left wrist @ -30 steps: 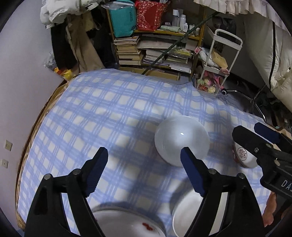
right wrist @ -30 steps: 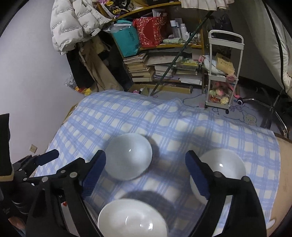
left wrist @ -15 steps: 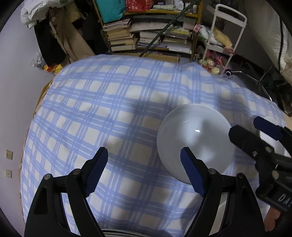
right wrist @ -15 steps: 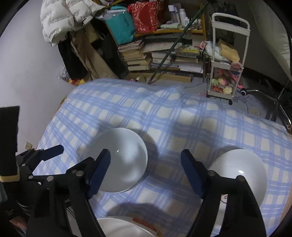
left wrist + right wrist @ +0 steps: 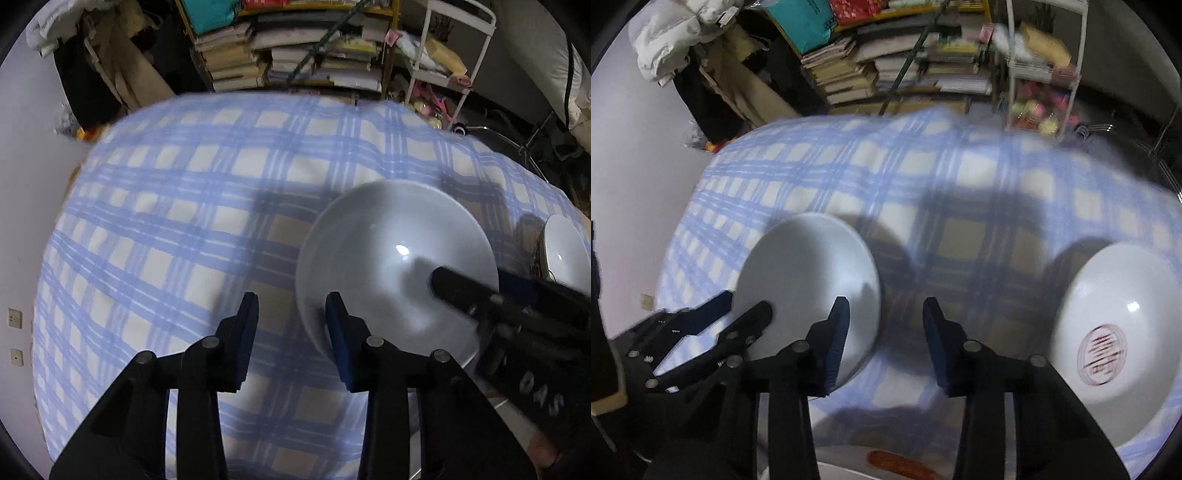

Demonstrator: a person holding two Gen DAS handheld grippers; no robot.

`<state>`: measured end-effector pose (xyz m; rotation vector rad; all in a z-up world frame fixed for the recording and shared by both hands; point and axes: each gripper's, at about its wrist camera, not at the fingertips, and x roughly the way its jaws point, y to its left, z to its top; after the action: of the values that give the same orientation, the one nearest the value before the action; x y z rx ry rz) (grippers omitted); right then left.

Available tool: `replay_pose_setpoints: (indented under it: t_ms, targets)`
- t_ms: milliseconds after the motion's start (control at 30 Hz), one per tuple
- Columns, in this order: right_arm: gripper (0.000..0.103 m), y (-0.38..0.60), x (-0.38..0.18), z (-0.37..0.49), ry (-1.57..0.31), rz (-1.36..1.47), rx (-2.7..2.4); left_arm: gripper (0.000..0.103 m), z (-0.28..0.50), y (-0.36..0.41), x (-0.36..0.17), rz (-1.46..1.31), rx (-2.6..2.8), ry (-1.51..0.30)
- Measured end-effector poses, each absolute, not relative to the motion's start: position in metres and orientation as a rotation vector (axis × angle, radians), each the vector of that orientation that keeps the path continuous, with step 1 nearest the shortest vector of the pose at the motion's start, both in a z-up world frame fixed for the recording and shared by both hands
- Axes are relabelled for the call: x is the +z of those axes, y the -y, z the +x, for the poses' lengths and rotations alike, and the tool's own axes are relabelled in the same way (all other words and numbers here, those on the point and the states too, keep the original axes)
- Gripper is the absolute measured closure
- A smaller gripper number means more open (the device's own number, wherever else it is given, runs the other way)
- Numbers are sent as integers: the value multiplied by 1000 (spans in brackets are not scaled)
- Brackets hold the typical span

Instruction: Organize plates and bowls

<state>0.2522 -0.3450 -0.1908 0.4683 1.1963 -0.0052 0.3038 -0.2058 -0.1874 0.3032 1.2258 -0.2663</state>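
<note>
A plain white bowl [image 5: 397, 266] sits on the blue checked cloth [image 5: 192, 229]; it also shows in the right wrist view [image 5: 807, 280]. My left gripper [image 5: 290, 332] straddles its near left rim, jaws partly closed with a gap. My right gripper [image 5: 884, 336] straddles the bowl's right rim, jaws also partly closed with a gap. A second white bowl [image 5: 1115, 339] with a red seal inside sits to the right; it also shows in the left wrist view [image 5: 565, 254]. A white dish with a red mark [image 5: 901, 461] lies at the near edge.
Stacked books and shelves [image 5: 295, 48] stand beyond the table's far edge. A white wire cart [image 5: 447, 55] stands at the far right. A pale wall with sockets [image 5: 14, 317] runs along the left. A white jacket [image 5: 676, 40] hangs at the far left.
Both grippers moved forward and down to the plain white bowl. Both pairs of jaws narrowed from wide open to a small gap around its rim.
</note>
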Motion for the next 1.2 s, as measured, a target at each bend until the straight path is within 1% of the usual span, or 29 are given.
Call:
replay_pose_setpoints:
  t_ms: [33, 67, 133, 167, 200, 300, 467, 533, 633, 933, 1200]
  targets:
    - [60, 345, -194, 252, -1198, 507, 23, 66, 306, 207, -191, 293, -276, -1251]
    - [60, 345, -196, 252, -1189, 538, 42, 69, 307, 208, -193, 286, -282, -1258]
    - [71, 345, -198, 251, -1178, 557, 51, 79, 307, 211, -193, 293, -295, -1262]
    - [81, 345, -199, 251, -1179, 556, 41, 85, 306, 213, -192, 295, -302, -1260]
    - [84, 345, -200, 250, -1184, 552, 35, 86, 305, 214, -191, 298, -304, -1260]
    - [87, 350, -201, 245, -1181, 582, 28, 86, 296, 213, -175, 273, -338, -1211]
    - [88, 349, -181, 236, -1130, 570, 42, 87, 282, 210, -151, 294, -341, -1156]
    - [88, 347, -169, 232, -1108, 548, 47, 90, 278, 207, -141, 295, -347, -1142]
    - [88, 345, -151, 217, -1065, 525, 41, 91, 271, 197, -130, 226, -371, -1155]
    - [88, 335, -111, 171, -1024, 440, 25, 91, 232, 189, -106, 140, -398, -1159]
    - [88, 336, -102, 138, -1032, 423, 10, 90, 194, 189, -100, 143, -402, -1159]
